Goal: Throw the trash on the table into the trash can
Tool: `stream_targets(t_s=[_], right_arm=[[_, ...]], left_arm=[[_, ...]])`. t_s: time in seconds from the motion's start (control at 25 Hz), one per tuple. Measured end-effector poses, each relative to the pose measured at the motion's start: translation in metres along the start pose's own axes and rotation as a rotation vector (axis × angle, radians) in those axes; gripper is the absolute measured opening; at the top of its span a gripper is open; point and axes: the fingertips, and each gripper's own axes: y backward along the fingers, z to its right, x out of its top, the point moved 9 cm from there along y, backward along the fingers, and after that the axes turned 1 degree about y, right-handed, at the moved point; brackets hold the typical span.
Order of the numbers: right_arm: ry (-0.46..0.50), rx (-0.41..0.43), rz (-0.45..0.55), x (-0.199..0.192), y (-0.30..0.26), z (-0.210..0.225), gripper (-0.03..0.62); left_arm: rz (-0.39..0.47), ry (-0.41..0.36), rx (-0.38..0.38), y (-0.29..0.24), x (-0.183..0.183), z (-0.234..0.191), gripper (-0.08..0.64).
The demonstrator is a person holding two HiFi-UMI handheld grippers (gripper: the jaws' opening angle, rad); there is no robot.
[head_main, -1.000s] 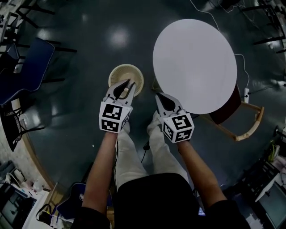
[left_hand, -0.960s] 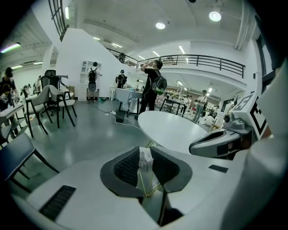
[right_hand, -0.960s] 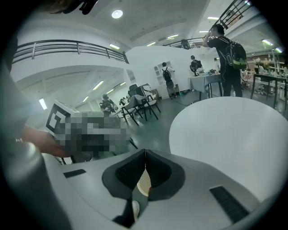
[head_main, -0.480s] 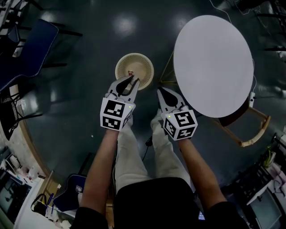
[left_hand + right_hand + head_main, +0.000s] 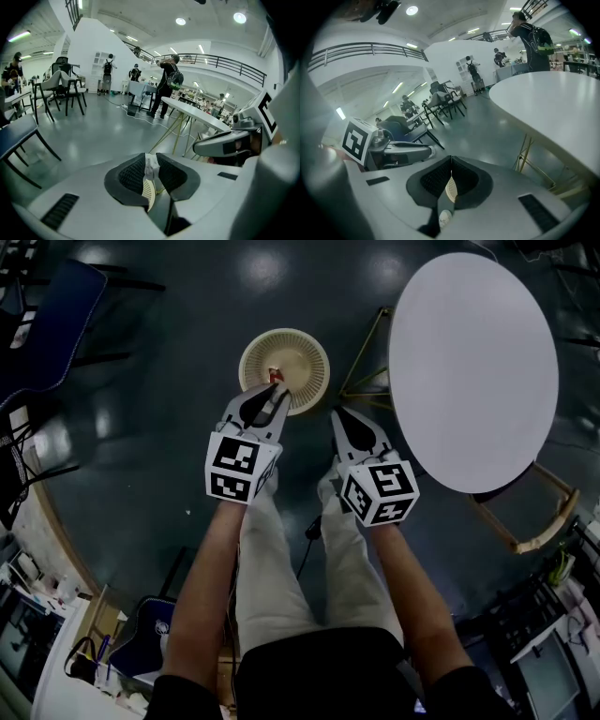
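Note:
My left gripper (image 5: pixel 273 382) is shut on a small crumpled scrap of trash (image 5: pixel 276 377), white with a reddish bit. It hangs over the near rim of the round beige mesh trash can (image 5: pixel 298 345) on the floor. In the left gripper view the scrap (image 5: pixel 151 164) sits pinched between the dark pads, with the can's mesh (image 5: pixel 148 196) just below. My right gripper (image 5: pixel 338 415) is shut with nothing in it, right of the can and beside the white round table (image 5: pixel 473 371). In the right gripper view the right gripper (image 5: pixel 451 165) has its jaws pressed together.
The person's legs stand just behind both grippers. A blue chair (image 5: pixel 52 320) is at the far left, and a wooden chair (image 5: pixel 530 521) sticks out under the table's right side. A cable (image 5: pixel 309 545) lies on the floor. People stand far off in the hall (image 5: pixel 168 82).
Both grippers have sunk toward the floor and moved closer to the trash can. The left gripper's tips now lie over the can's rim, still holding the scrap. The jaws have not changed.

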Motion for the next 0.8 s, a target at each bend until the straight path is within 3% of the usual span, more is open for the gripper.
stream_targets(t_s=[0.8], right_arm=[[0.052, 0.006, -0.097, -0.042, -0.06, 0.03, 0.02]], left_arm=[[-0.057, 0.086, 0.068, -0.091, -0.092, -0.049, 0.084]])
